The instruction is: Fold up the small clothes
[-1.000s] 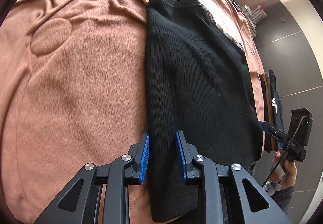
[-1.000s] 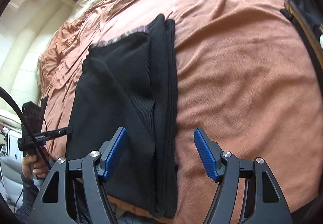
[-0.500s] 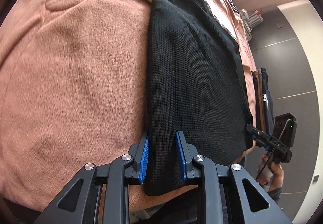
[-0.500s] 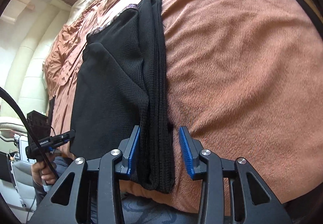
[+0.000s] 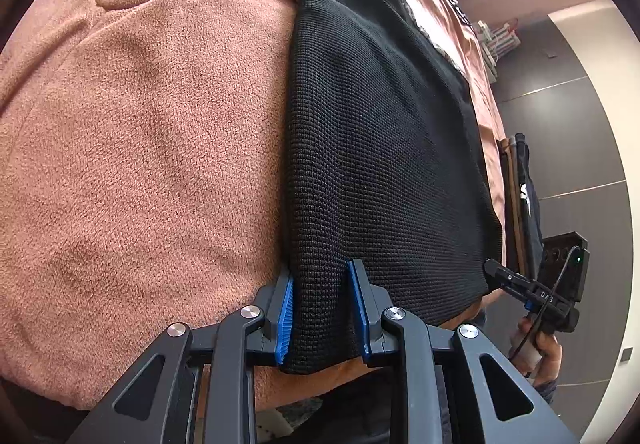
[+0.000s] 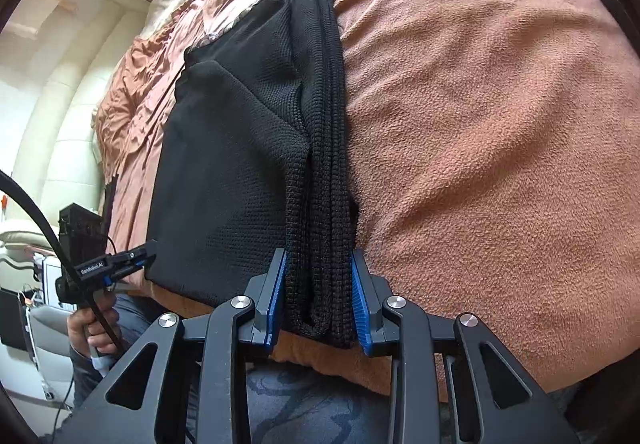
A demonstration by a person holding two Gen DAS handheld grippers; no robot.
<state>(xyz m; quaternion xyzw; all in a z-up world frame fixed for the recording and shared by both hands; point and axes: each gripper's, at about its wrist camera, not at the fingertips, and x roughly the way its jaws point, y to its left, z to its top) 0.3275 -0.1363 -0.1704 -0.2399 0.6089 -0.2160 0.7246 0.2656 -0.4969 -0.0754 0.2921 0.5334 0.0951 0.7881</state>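
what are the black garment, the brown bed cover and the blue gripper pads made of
Black garment: a knit, probably cotton or synthetic; a waffle-like grid of stitches shows, matte.
Brown bed cover: looks like fleece or plush; short fuzzy nap, soft dents, no sheen.
Blue pads on the right gripper: likely rubber or moulded plastic; fine ridges, dull finish. Which one is unclear.

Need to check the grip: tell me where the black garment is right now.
The black garment lies on the brown blanket at the bed's near edge, its near corners clamped by the left gripper and right gripper.
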